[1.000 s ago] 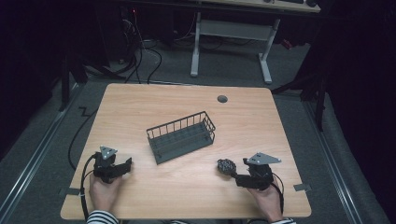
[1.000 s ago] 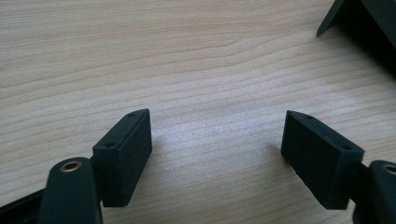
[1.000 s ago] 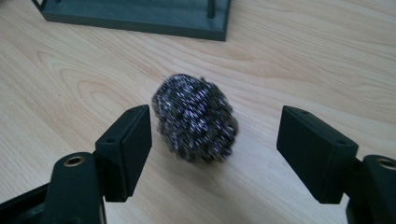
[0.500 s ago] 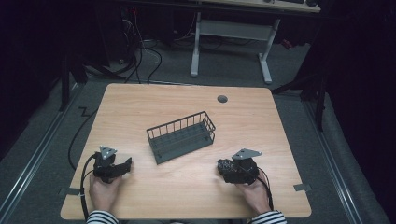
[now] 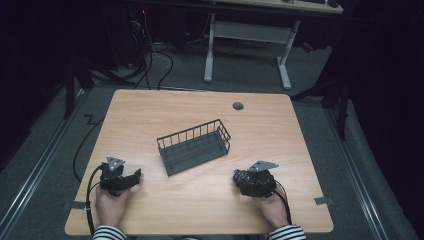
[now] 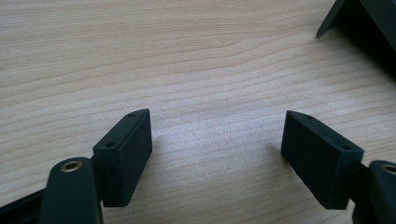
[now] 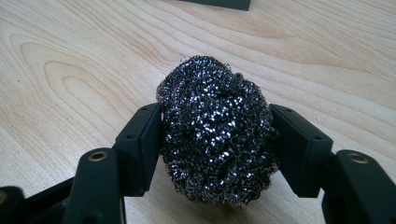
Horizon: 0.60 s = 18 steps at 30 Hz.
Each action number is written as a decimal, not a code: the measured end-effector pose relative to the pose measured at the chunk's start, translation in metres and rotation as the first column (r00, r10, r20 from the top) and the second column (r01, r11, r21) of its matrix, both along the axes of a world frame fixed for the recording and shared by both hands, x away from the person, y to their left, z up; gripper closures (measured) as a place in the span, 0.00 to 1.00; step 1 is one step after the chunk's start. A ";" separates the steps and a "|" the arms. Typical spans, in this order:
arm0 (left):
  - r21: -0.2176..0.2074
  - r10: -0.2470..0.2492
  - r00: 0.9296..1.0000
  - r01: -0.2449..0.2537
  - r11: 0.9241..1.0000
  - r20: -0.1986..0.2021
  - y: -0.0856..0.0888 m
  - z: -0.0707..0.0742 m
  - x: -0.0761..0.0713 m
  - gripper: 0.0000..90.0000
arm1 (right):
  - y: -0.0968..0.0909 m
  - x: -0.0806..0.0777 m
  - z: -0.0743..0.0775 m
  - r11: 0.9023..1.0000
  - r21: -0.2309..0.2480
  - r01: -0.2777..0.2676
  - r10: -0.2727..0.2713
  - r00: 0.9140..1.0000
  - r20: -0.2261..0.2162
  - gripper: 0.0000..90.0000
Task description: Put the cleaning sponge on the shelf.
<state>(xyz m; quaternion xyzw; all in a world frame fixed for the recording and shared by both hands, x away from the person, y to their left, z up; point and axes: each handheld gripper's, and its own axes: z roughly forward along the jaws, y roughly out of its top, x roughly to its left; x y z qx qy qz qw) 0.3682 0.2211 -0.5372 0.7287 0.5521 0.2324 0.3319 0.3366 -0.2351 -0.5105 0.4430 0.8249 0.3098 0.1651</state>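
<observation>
A light wooden table [image 5: 150,115] is set on grey carpet [image 5: 320,120] in a dim room. A white-legged desk [image 5: 250,30] is seen behind it, and black cables [image 5: 150,55] are strewn across the floor.

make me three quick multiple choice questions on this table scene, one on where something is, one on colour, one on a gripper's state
1. Where does the wire basket sit?
A. near the middle of the table
B. on the floor
C. at the table's far right edge

2. What colour is the wire basket?
A. white
B. dark grey
C. red

3. What is the right gripper doing?
A. hanging open over bare wood
B. gripping the basket's rim
C. closed on the steel wool scourer

Answers:
1. A: the high view shows it near the tabletop's centre, between the two grippers.
2. B: its wires read dark grey against the pale wood.
3. C: the right gripper view shows both jaws pressed against the scourer's sides, whereas the left gripper stands open over bare wood.
</observation>
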 end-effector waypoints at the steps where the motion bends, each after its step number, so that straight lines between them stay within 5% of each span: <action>1: 0.000 0.000 1.000 0.000 1.000 0.000 0.000 0.000 0.000 0.28 | 0.000 0.000 0.000 1.000 -0.002 0.001 -0.001 1.000 0.001 0.42; 6: 0.000 0.000 1.000 0.000 1.000 0.000 0.000 0.000 0.000 0.28 | -0.001 -0.002 0.003 1.000 0.001 -0.007 0.007 1.000 0.004 0.43; 18: 0.009 -0.001 1.000 0.001 1.000 -0.001 0.000 0.000 0.000 0.28 | -0.007 -0.004 0.024 0.995 0.094 -0.044 0.042 0.999 0.027 0.43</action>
